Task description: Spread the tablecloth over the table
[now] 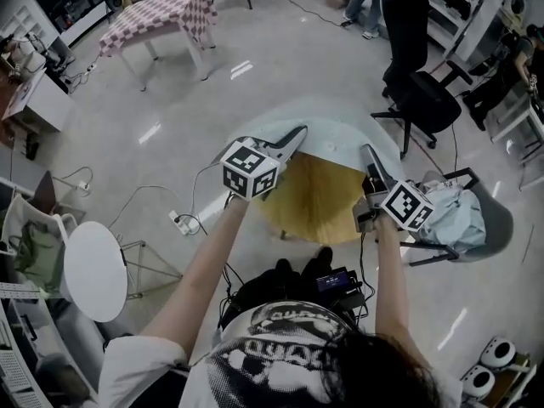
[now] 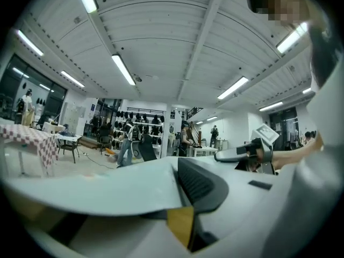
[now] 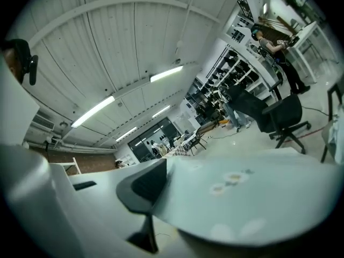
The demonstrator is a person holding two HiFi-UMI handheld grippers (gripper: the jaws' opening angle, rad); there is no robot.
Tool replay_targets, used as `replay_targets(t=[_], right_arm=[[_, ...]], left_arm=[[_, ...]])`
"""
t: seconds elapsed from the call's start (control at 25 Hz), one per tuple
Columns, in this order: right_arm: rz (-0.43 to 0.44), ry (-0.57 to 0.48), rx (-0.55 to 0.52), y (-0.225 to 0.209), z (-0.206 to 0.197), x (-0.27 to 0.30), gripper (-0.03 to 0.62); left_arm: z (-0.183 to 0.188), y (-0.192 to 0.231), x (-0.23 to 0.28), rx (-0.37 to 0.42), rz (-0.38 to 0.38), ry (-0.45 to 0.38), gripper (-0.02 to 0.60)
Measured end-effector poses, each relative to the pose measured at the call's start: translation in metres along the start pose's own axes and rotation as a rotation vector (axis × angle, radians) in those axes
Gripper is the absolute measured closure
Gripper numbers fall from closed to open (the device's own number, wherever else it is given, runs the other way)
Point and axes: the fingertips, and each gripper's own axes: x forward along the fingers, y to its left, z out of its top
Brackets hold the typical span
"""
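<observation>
Head view: the person stands over a round wooden surface (image 1: pixel 316 201) with both bare forearms stretched forward and roughly level, one on each side of it. The left gripper (image 1: pixel 293 136) and the right gripper (image 1: pixel 365 153) each meet the near edge of a pale tablecloth (image 1: pixel 340 134). The tablecloth covers the far part of the surface, and the near part is bare wood. A black office chair (image 1: pixel 416 83) stands beyond on the right. A table under a checked cloth (image 1: pixel 161 15) stands well apart at the upper left.

Left gripper view: the left gripper (image 2: pixel 180 191) points level across the room. Its fingers (image 2: pixel 201 183) are clenched on the edge of the tablecloth (image 2: pixel 97 190), which stretches away flat to the left. A sliver of yellow wood (image 2: pixel 180 224) shows just under the grip. The right gripper (image 2: pixel 252 150) is in sight across the cloth.

Right gripper view: the right gripper (image 3: pixel 156 198) is rolled to one side, so the room looks tilted. Its fingers (image 3: pixel 142 190) are clamped on the edge of the tablecloth (image 3: pixel 247 198), which spreads out to the right with a few faint spots on it.
</observation>
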Motion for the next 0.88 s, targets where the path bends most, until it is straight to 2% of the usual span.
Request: replay_targets(t=[0.32,0.64,0.88], right_arm=[[-0.018,0.056,0.054,-0.002,-0.039,-0.036,0.53],[-0.028,0.078,0.09,-0.007,-0.059,-0.082,0.54],[-0.032,0.127,0.151,-0.015,-0.091,-0.114,0.545]], left_arm=[[-0.038,-0.031,-0.032,-0.131,0.013,0.011,0.52],[-0.068,-0.072,-0.049,-0.282,0.019,0.009,0.522],[-0.099,-0.1,-0.071,-0.39,0.086,0.049,0.518]])
